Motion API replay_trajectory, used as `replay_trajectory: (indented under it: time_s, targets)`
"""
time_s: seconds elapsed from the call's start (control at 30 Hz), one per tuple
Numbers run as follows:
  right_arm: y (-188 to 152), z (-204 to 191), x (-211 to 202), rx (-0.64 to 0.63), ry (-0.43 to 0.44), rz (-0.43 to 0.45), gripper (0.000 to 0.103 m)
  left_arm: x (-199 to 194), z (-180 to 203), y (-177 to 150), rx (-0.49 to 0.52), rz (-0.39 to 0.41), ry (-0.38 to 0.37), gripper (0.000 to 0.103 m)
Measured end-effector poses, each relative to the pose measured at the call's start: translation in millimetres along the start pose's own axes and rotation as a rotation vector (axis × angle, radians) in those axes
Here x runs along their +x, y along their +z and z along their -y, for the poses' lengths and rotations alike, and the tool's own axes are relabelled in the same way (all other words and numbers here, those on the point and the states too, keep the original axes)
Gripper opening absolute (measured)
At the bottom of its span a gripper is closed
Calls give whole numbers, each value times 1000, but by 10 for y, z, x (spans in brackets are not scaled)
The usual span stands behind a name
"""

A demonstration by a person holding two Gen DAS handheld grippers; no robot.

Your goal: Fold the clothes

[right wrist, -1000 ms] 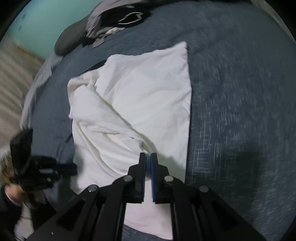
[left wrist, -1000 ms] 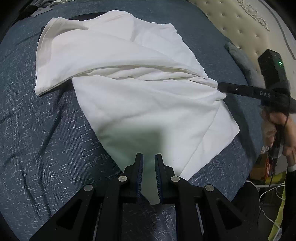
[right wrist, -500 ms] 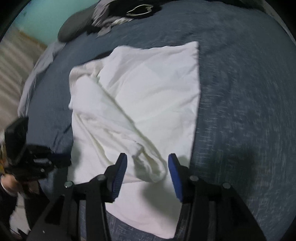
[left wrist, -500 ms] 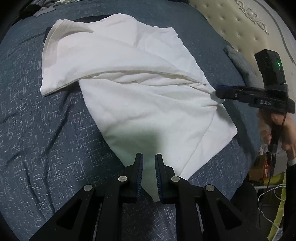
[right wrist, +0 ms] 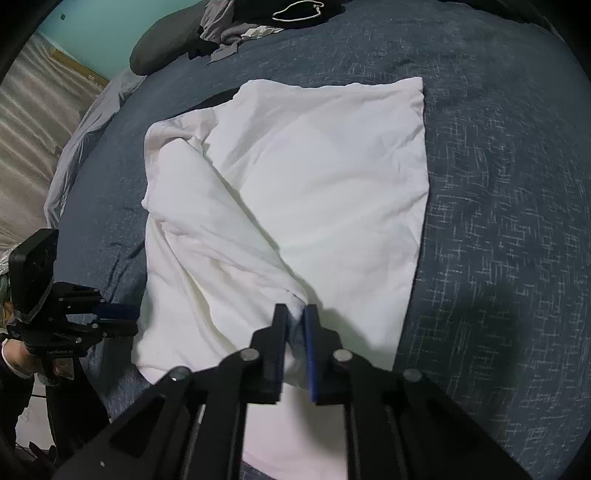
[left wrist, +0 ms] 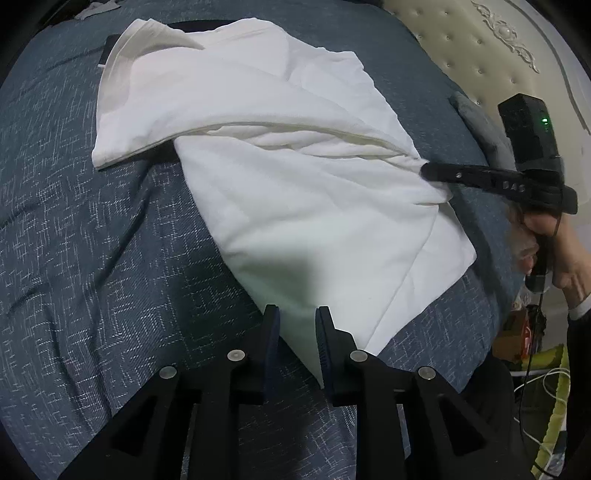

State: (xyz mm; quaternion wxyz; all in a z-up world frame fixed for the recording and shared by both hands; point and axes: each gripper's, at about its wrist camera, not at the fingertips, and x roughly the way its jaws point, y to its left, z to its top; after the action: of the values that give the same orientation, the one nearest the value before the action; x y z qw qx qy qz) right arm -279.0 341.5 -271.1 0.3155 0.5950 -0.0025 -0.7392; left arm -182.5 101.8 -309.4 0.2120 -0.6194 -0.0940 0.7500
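Nearest in the left wrist view, the black left gripper (left wrist: 297,314) with blue-lined fingers hangs over the near corner of the white cotton T-shirt (left wrist: 295,192). Its jaws are opening, a narrow gap between them, with the shirt's corner lying in that gap below; I cannot tell whether the pads touch the cloth. In the right wrist view, the black right gripper (right wrist: 295,314) is closing, and a bunched ridge of the shirt (right wrist: 314,177) is pinched between its blue pads, the cloth gathered into a twist right at the tips.

The shirt lies spread on the dark blue woven bedspread (left wrist: 92,277), partly folded: one side is laid flat over the body with a straight edge, the other is rumpled into diagonal creases that run toward the right gripper. A person's hand (left wrist: 554,254) grips that tool's handle at the bed's edge.

Farther off, a cream tufted headboard (left wrist: 480,55) rises behind the bed. At the far end of the bedspread sits a heap of grey and black clothes (right wrist: 258,22), beside a dark grey pillow (right wrist: 162,48), against a teal wall (right wrist: 103,33).
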Motion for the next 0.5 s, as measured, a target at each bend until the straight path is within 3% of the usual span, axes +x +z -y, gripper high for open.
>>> replay_trajectory:
  time_s: [0.33, 0.5]
  targets:
    - [-3, -263, -451, 34, 50, -1, 6, -44, -46, -45, -17, 10, -35, 24]
    - [-65, -260, -665, 123, 86, -26, 6, -119, -38, -89, -15, 25, -53, 24]
